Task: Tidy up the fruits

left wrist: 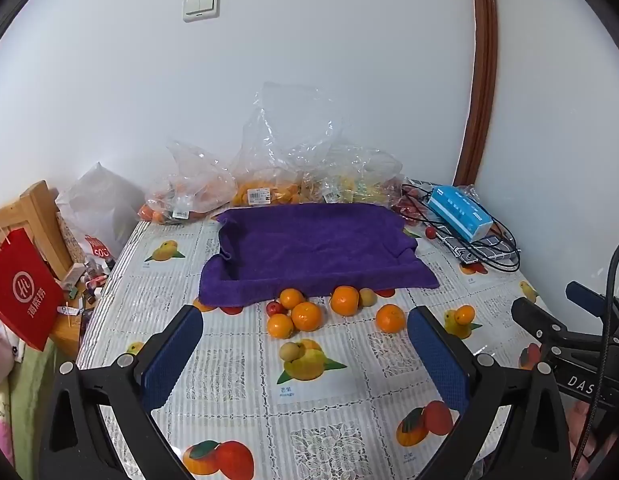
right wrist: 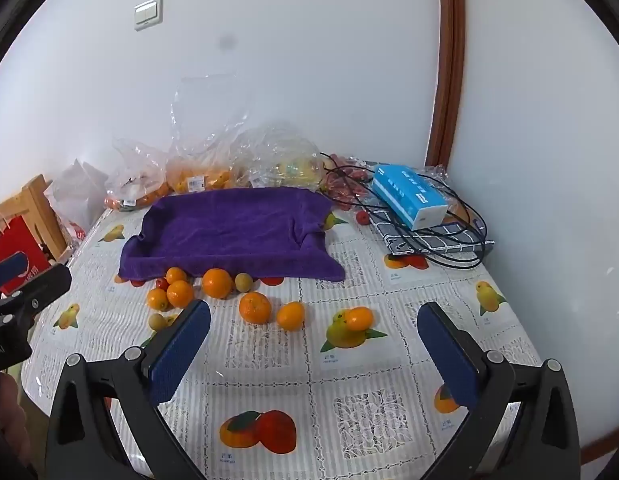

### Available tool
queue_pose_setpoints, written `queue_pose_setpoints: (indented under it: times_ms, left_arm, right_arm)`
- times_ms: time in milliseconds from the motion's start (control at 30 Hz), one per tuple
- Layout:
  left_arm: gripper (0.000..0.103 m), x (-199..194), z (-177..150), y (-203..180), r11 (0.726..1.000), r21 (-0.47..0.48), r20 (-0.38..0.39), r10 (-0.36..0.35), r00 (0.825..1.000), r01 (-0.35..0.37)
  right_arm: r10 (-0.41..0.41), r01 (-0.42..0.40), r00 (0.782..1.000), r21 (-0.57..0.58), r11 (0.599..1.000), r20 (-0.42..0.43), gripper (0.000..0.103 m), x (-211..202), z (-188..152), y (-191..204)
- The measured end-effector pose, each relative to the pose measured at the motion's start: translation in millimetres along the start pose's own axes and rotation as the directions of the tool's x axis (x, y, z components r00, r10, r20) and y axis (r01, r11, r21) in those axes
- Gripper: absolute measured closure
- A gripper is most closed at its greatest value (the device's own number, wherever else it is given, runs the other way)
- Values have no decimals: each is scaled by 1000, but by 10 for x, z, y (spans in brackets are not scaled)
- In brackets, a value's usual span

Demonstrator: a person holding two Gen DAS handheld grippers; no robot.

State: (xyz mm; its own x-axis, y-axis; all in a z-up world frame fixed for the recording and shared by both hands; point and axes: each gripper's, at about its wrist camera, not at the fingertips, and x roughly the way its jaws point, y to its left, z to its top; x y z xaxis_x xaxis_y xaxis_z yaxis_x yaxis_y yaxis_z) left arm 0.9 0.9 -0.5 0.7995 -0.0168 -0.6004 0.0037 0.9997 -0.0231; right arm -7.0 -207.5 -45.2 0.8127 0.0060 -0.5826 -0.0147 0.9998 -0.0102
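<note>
Left wrist view: we hold the left gripper point(left wrist: 305, 330) above the near part of the bench point(left wrist: 237, 364), fingers point(left wrist: 171, 358) wide apart and empty. Right wrist view shows the same for the right gripper point(right wrist: 314, 330): fingers point(right wrist: 180, 350) spread, nothing between them.

Landmark: the purple towel point(left wrist: 309, 252), draped so that it forms a shallow tray, nothing visible in it. All loose fruit lies on the bench on the near side of the towel:
- a tight cluster of oranges point(left wrist: 305, 316) and one small red fruit point(left wrist: 274, 308), just off the towel's near edge;
- a larger orange point(left wrist: 344, 300) touching a small tan fruit point(left wrist: 367, 297), right at the towel's hem;
- another orange point(left wrist: 390, 318) a little nearer us, apart from the cluster;
- a second tan fruit point(left wrist: 290, 351) nearer still;
- in the right wrist view, two more oranges point(right wrist: 291, 315) point(right wrist: 359, 318) out to the right of the cluster.

Behind the towel, clear plastic bags point(left wrist: 265, 168) of fruit sit against the wall. To the towel's right: a blue tissue box point(left wrist: 459, 212) resting on black cables point(left wrist: 497, 256).

We judge the sorting not yet begun, or at its very start: no fruit is gripped. Probably the towel is the target, though we cannot confirm it. Next move calls for choosing one fruit, likely an isolated orange, lowering the open fingers to straddle it, and closing gently, since round fruit rolls on the slick bench cover.
</note>
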Motion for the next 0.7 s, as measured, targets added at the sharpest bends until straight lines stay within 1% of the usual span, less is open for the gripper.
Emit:
queue_pose_setpoints:
  times_ms: [167,200,233,267,333,567,700]
  left_arm:
    - [0,-36,-36,16,1000,-1,17,-11,1000,11]
    - [0,-37,-31,13,1000,2,17,-9,1000,9]
    - [0,-32,-30,26,1000,1,15,-7,1000,7]
    - [0,-36,-29,40,1000,0,15,-9,1000,9]
    - [0,-39,-20,41,1000,2,12,-12,1000,12]
    - [0,9,12,43,1000,-15,9,-7,1000,7]
    - [0,25,31,63,1000,-20,13,-6,1000,6]
  right_arm:
    - [-3,3,1000,-30,1000,2,1,47,-14,53]
    - [-22,23,999,-13,1000,31,1,-50,-4,45]
    - [-23,23,999,-12,1000,31,1,-64,-8,59]
    - [-12,12,1000,11,1000,16,1,-35,8,-11]
    - [-8,8,1000,18,1000,11,1,-1,18,-44]
    - [8,-9,999,26,1000,35,1,-62,67,-59]
    - [12,-13,999,24,1000,49,1,-94,29,-26]
